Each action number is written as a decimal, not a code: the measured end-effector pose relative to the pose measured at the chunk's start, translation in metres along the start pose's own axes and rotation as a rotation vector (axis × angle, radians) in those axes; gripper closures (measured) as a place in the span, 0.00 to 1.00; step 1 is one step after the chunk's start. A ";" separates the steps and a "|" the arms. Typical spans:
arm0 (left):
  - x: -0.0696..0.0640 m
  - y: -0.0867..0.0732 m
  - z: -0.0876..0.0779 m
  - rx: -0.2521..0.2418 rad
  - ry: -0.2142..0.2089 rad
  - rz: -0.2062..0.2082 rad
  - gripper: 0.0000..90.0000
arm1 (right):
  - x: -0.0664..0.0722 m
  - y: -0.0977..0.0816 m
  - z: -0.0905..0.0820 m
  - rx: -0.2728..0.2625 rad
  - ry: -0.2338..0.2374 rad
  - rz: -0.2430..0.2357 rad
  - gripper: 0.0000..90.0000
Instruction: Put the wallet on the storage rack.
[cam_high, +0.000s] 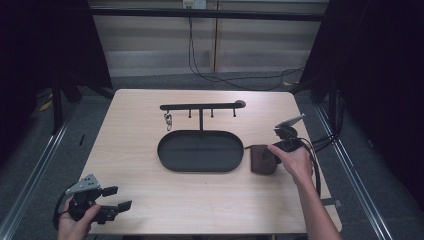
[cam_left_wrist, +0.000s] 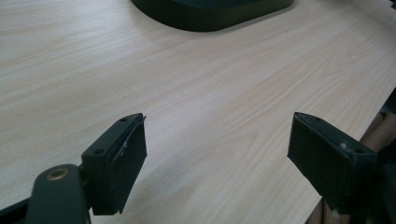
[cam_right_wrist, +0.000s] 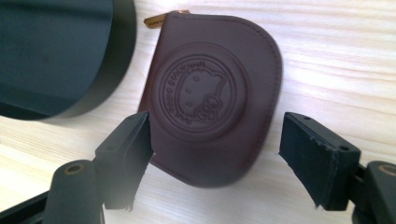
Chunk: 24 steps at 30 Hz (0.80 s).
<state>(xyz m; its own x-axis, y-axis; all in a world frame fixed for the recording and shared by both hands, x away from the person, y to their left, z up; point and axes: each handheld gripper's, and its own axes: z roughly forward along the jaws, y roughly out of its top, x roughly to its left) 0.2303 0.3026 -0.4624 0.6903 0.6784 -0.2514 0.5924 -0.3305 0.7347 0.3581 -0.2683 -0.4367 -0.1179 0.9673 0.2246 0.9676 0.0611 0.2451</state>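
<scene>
While the brown leather pouch (cam_right_wrist: 210, 98) lies flat on the table (cam_high: 150, 165) near its right edge, just beside the right end of the black oval tray (cam_high: 200, 150), the right gripper (cam_high: 274, 156) sits over it with jaws wide, one on each side and nothing held. In the right gripper view the left jaw overlaps the pouch's lower edge while the right jaw stands apart from it — so the pouch is off-centre in the opening.

That looks like the main risk, in my judgement: if the jaws close from here, the nearer one may push the pouch sideways before the other meets it, sliding it on the smooth wood or into the tray wall. Flat, soft leather also gives little height to bite, so the jaws could scrape over it or pinch only a corner, and it would droop or slip out when lifted. The small metal zip pull (cam_right_wrist: 156, 18) points toward the tray and could snag on its rim.

Behind the tray stands a hook rack (cam_high: 201, 106) with a key ring (cam_high: 168, 120). The left gripper (cam_high: 117, 197) rests near the front-left corner, jaws wide and empty, well apart from all this.
</scene>
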 end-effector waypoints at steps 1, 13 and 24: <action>0.000 0.000 0.000 0.000 -0.001 -0.001 0.22 | -0.001 0.001 0.003 0.012 -0.005 0.003 0.27; 0.000 0.000 0.001 0.007 -0.005 -0.003 0.22 | -0.002 0.011 0.025 0.059 -0.031 0.023 0.23; 0.000 0.000 0.002 0.014 -0.009 0.004 0.22 | 0.001 0.014 0.032 0.077 -0.036 0.047 0.19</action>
<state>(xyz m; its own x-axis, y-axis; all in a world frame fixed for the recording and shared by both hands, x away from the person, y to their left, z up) 0.2307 0.3014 -0.4635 0.6960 0.6715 -0.2541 0.5953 -0.3420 0.7270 0.3788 -0.2584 -0.4636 -0.0657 0.9776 0.1999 0.9862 0.0331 0.1619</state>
